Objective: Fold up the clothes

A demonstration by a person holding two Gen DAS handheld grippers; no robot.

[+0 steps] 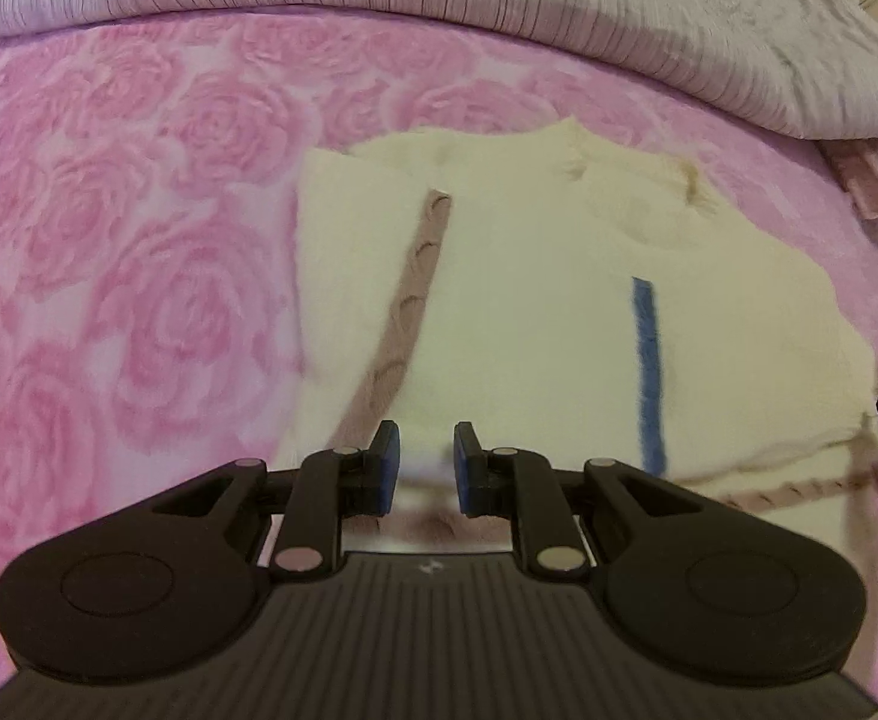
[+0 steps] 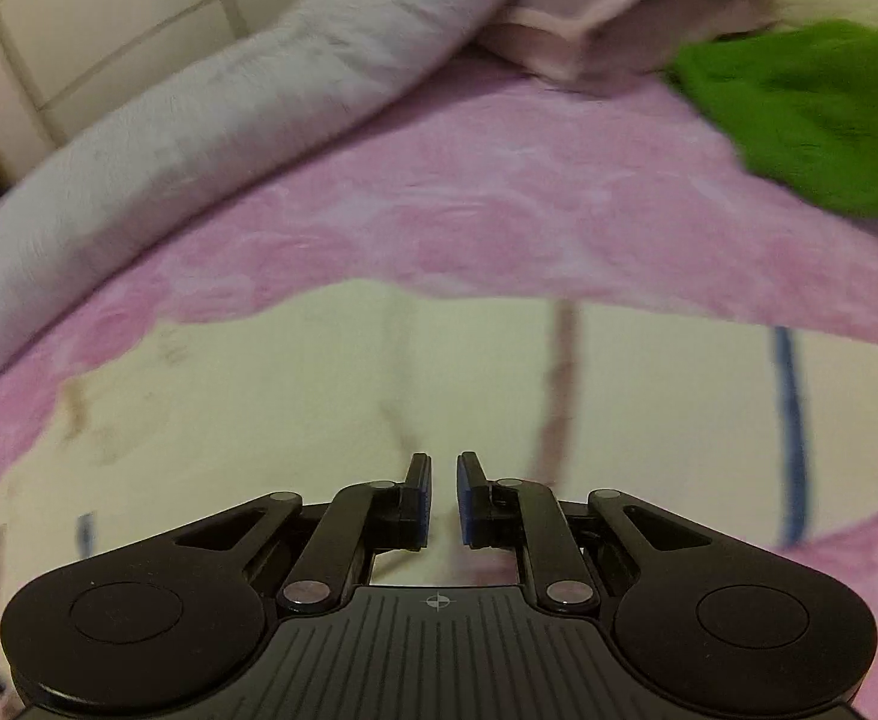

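A cream knitted garment (image 1: pixel 529 312) with a brown patterned stripe (image 1: pixel 408 306) and a blue stripe (image 1: pixel 649 372) lies on the pink rose bedspread (image 1: pixel 138 252), its left side folded inward. My left gripper (image 1: pixel 426 468) is at the garment's near edge. Its jaws stand narrowly apart with a fold of cream cloth pinched between them. In the right wrist view the same garment (image 2: pixel 294 396) spreads out under my right gripper (image 2: pixel 443 498). Those jaws are almost together, and a crease in the cloth runs straight into them. The right view is blurred.
A striped lilac and grey blanket (image 1: pixel 499 6) is bunched along the far side of the bed. The grey blanket (image 2: pixel 210 102), a folded pink cloth (image 2: pixel 607 24) and a green garment (image 2: pixel 817 114) lie beyond the right gripper. A tiled wall (image 2: pixel 108 18) stands behind.
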